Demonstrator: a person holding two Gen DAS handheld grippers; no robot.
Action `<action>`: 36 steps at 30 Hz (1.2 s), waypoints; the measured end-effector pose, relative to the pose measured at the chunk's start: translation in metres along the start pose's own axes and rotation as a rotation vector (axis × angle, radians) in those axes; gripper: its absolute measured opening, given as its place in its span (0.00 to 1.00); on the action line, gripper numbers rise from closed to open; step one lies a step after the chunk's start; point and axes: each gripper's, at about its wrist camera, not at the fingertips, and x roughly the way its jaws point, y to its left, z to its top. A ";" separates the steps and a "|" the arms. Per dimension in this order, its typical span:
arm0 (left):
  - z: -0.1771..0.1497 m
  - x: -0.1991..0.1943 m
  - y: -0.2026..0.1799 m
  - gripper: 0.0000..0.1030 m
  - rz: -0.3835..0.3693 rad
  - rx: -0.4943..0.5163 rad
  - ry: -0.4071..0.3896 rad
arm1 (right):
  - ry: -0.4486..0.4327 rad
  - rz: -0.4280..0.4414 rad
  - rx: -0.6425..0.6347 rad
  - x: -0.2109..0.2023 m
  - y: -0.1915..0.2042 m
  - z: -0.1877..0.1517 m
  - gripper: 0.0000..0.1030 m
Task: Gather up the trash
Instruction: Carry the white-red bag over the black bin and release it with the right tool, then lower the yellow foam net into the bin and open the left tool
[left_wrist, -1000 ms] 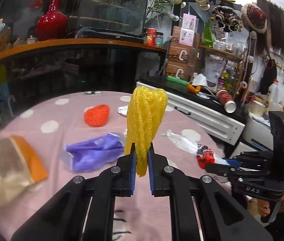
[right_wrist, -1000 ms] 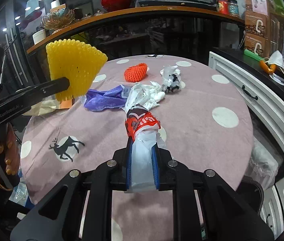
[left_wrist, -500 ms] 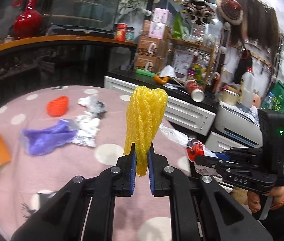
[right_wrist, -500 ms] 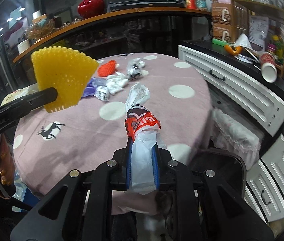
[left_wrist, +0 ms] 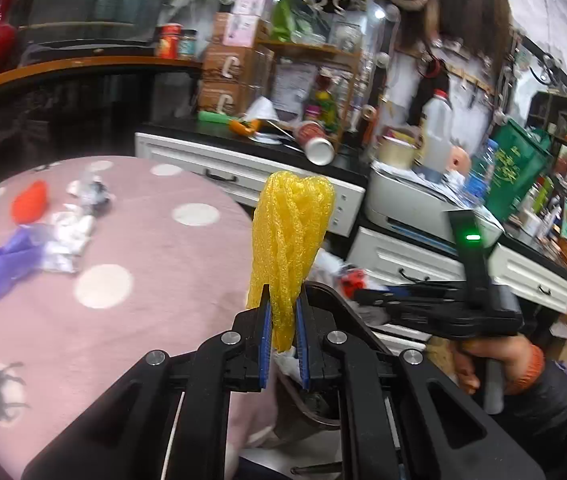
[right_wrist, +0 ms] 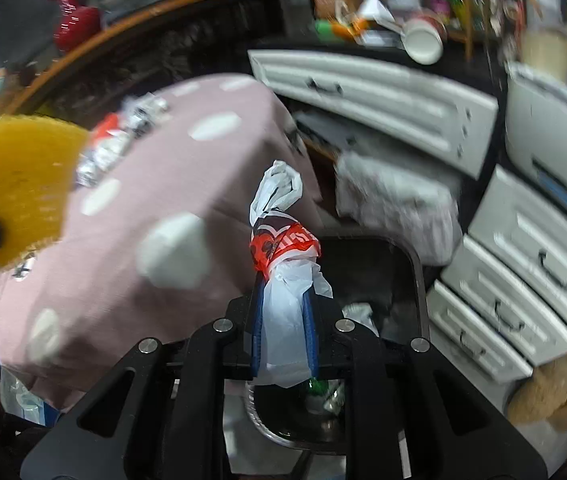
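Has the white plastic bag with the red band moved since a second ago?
Yes. The white plastic bag, clamped in the right tongs, has travelled off the pink dotted table toward the dark bin beside it.

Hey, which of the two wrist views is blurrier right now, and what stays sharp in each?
Right wrist view: heavy motion smear across the tablecloth and drawers; the right gripper and its white and red plastic bag stay crisp. Left wrist view: only mildly soft, the yellow foam net in the left gripper sharp, edges bent by the fisheye.
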 end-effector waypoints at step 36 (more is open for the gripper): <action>-0.041 0.102 -0.063 0.11 -0.101 0.141 0.263 | -0.029 -0.141 0.260 -0.003 -0.087 -0.017 0.61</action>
